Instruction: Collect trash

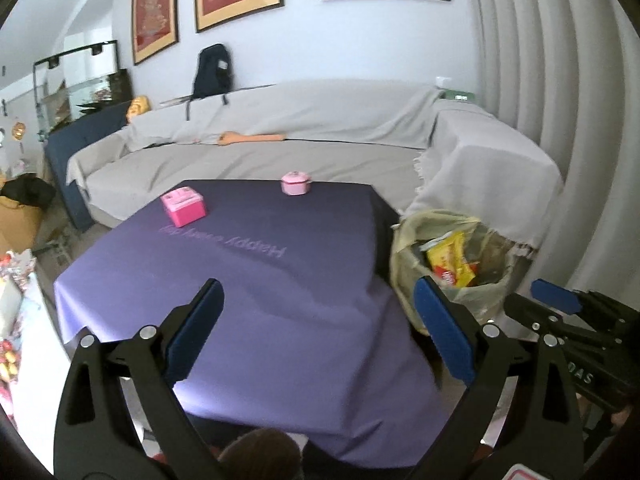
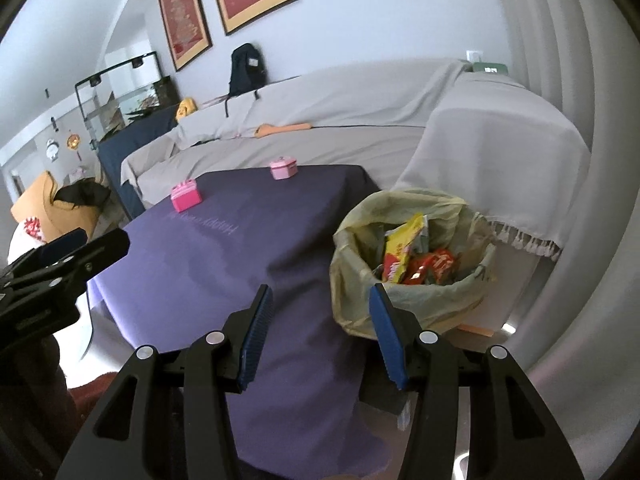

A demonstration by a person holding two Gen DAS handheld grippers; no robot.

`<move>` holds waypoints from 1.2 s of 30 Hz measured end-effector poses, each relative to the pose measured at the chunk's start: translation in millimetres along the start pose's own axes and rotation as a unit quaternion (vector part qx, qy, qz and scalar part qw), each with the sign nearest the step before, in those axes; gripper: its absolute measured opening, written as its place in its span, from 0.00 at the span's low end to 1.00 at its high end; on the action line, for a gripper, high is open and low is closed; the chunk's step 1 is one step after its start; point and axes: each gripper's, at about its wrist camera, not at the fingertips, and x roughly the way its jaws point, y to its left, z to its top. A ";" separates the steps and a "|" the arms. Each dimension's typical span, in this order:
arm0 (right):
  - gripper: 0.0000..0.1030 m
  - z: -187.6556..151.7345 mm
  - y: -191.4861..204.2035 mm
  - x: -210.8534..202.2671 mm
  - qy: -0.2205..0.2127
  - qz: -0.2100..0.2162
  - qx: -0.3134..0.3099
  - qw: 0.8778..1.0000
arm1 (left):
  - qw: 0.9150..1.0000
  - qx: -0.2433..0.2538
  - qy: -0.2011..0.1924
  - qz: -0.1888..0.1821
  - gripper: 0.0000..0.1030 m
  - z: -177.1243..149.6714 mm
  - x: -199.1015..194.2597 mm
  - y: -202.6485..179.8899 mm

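Both tongs are empty: the left tongs [image 1: 316,320] stand wide at the bottom centre of the left wrist view, and the right tongs [image 2: 318,332] gape at a middling width at the bottom centre of the right wrist view, with nothing between either pair.

Going left to right in the right wrist view, the surface [image 2: 240,264] under a purple cloth fills the middle. A pink box [image 2: 185,197] and a pale pink pot [image 2: 283,168] sit well apart near its far edge. Just right of the surface stands the trash bin [image 2: 412,300], lined with a yellowish bag. The trash, a yellow wrapper [image 2: 402,248] and a red wrapper [image 2: 432,266], lies inside it.

No loose trash shows on the cloth, so the collecting looks nearly done. The risk is grabbing one of the pink items by mistake, or a tong brushing the bag's loose rim and tipping the bin. The draped sofa [image 2: 360,120] crowds the bin from behind, and the cloth's hanging corner is close beside it.
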 end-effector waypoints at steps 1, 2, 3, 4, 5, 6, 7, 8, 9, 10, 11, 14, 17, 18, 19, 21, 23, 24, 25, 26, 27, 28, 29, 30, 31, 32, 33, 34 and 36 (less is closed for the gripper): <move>0.46 -0.8 2.9 -1.1 -0.001 0.002 -0.002 1.000 | 1.000 0.000 0.000 0.007 0.89 -1.6 -2.3 1.4; 0.46 -1.5 6.7 -2.7 -0.002 0.004 -0.006 1.000 | 1.000 0.000 0.000 0.013 0.89 -2.9 -4.3 3.2; 0.46 -1.6 9.3 -3.3 -0.002 0.004 -0.009 1.000 | 1.000 0.000 0.000 0.022 0.89 -4.6 -6.2 4.9; 0.46 -2.0 11.4 -3.8 -0.003 0.004 -0.013 1.000 | 1.000 -0.001 0.000 0.030 0.89 -6.1 -8.0 7.5; 0.46 -2.1 13.5 -4.4 -0.003 0.004 -0.017 1.000 | 0.999 -0.007 0.000 0.035 0.89 -7.6 -9.8 11.7; 0.46 -2.0 16.7 -4.6 -0.004 0.006 -0.022 1.000 | 0.999 -0.013 0.000 0.037 0.89 -7.6 -10.3 13.9; 0.46 -2.4 18.5 -5.2 -0.004 0.008 -0.025 1.000 | 0.999 -0.020 0.000 0.040 0.89 -7.8 -11.1 17.3; 0.46 -2.3 19.9 -5.5 -0.005 0.010 -0.026 1.000 | 0.999 -0.022 0.000 0.041 0.89 -8.3 -12.6 18.9; 0.46 -2.3 20.7 -5.9 -0.006 0.013 -0.027 1.000 | 0.999 -0.024 -0.002 0.042 0.89 -8.7 -14.2 20.1; 0.46 -2.5 20.9 -6.2 -0.007 0.014 -0.028 0.999 | 0.999 -0.024 -0.003 0.042 0.89 -8.9 -15.4 20.1; 0.46 -2.6 20.4 -6.4 -0.009 0.016 -0.027 0.999 | 0.999 -0.023 -0.004 0.043 0.89 -8.9 -16.0 19.8; 0.46 -3.6 19.5 -7.0 -0.012 0.021 -0.024 0.999 | 0.999 -0.020 -0.005 0.049 0.89 -8.6 -17.6 18.9; 0.46 -4.0 16.8 -8.6 -0.016 0.022 -0.019 0.999 | 0.998 -0.017 -0.007 0.056 0.89 -8.0 -19.8 18.0; 0.46 -3.8 16.8 -9.2 -0.017 0.022 -0.018 0.999 | 0.998 -0.018 -0.007 0.056 0.89 -7.7 -20.3 18.9; 0.46 -3.9 17.1 -10.2 -0.019 0.022 -0.017 0.999 | 0.998 -0.019 -0.007 0.057 0.89 -7.8 -20.7 19.5; 0.46 -3.3 17.9 -11.9 -0.022 0.022 -0.019 0.999 | 0.998 -0.020 -0.005 0.059 0.89 -8.0 -20.8 19.9; 0.46 -2.7 19.0 -12.8 -0.024 0.021 -0.021 0.999 | 0.998 -0.021 -0.004 0.060 0.89 -8.0 -20.9 20.5; 0.46 -2.7 19.9 -12.8 -0.025 0.021 -0.023 0.999 | 0.998 -0.021 -0.004 0.060 0.89 -7.9 -21.0 20.7; 0.46 -2.6 20.5 -12.9 -0.025 0.022 -0.024 0.999 | 0.998 -0.021 -0.005 0.060 0.89 -8.0 -21.0 21.0; 0.46 -2.8 21.2 -12.7 -0.025 0.022 -0.025 0.999 | 0.998 -0.021 -0.005 0.060 0.89 -8.0 -21.0 21.3; 0.46 -2.7 21.6 -12.7 -0.025 0.022 -0.026 0.999 | 0.998 -0.021 -0.005 0.059 0.89 -8.0 -21.0 21.5; 0.46 -2.9 21.8 -12.6 -0.024 0.022 -0.027 0.999 | 0.998 -0.020 -0.005 0.059 0.89 -8.0 -20.8 21.5; 0.46 -3.1 22.0 -12.3 -0.024 0.022 -0.028 0.999 | 0.998 -0.021 -0.005 0.059 0.89 -8.2 -20.8 21.7; 0.46 -2.9 22.0 -12.4 -0.023 0.022 -0.028 0.999 | 0.998 -0.020 -0.004 0.059 0.89 -8.1 -20.8 21.8; 0.46 -3.0 22.2 -12.6 -0.024 0.022 -0.028 0.999 | 0.998 -0.021 -0.004 0.059 0.89 -8.1 -20.8 22.0; 0.46 -3.1 22.2 -12.5 -0.023 0.022 -0.028 0.999 | 0.998 -0.021 -0.004 0.059 0.89 -8.1 -20.8 22.0; 0.46 -3.1 22.3 -12.6 -0.024 0.022 -0.027 0.999 | 0.998 -0.021 -0.005 0.059 0.89 -8.2 -21.0 22.2; 0.46 -3.2 22.3 -12.6 -0.024 0.022 -0.027 0.999 | 0.998 -0.020 -0.005 0.058 0.89 -8.3 -21.0 22.2; 0.46 -3.0 22.3 -12.6 -0.024 0.021 -0.028 0.999 | 0.998 -0.020 -0.005 0.059 0.89 -8.4 -20.7 22.3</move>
